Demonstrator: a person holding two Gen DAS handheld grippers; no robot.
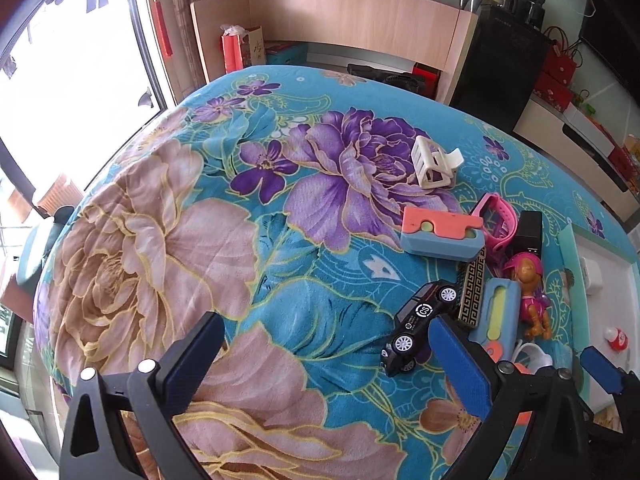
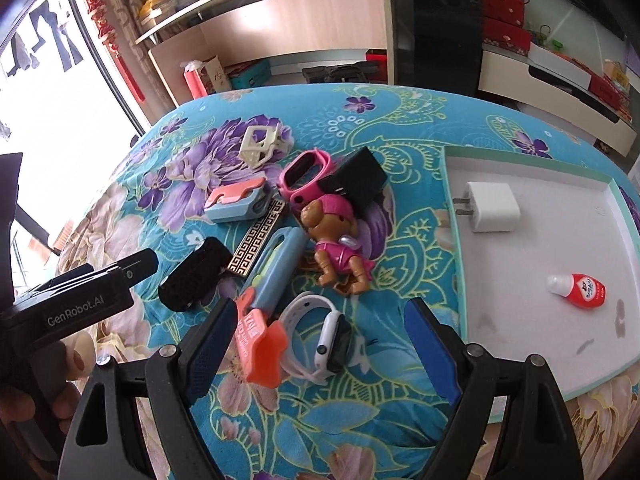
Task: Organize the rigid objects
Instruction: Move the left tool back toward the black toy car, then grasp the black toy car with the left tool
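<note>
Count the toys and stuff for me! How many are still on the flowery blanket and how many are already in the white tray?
On the blanket: 9 - hair claw, pink band, black box, coral-blue block, patterned bar, toy car, blue toy, puppy figure, white watch.
In the tray: 2 - charger, red bottle.
Total: 11

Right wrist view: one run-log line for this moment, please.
left gripper: open, empty | right gripper: open, over white watch | tray: charger, red bottle
</note>
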